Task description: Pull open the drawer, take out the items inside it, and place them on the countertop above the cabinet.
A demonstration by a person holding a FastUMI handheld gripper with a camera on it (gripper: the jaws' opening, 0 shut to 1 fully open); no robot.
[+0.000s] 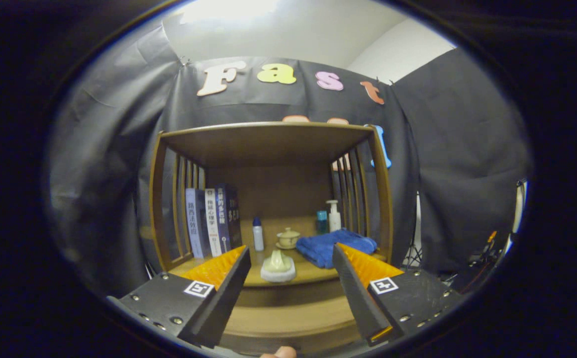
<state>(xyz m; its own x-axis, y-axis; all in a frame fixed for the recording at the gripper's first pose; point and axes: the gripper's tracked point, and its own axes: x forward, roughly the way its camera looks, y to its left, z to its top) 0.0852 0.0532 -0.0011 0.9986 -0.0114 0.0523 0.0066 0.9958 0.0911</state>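
**Drawer still shut, fingers spread in front of the cabinet**

The gripper (288, 278) stands with its two fingers well apart and nothing between them, facing a wooden cabinet (273, 144) with slatted sides. Below the shelf edge, between and just under the fingers, runs a smooth, rounded wooden front (288, 315); I take this for the drawer, though no handle or seam can be made out. Its contents are hidden, so their weight and feel cannot be judged yet.

The drawer front is stiff, varnished wood, likely slippery on its face; a lip or underside edge would give the surest pull (a straight, level draw, to avoid jamming).

On the desk surface above it, beyond the fingers, several things already stand: a pale ceramic piece (278, 266) nearest, glossy and fragile; a small lidded cup (288, 237) behind it; a soft folded blue towel (340, 247) to one side; upright books (214, 221); a little white bottle (258, 234); a pump bottle (334, 215). Free space for new items looks tight.
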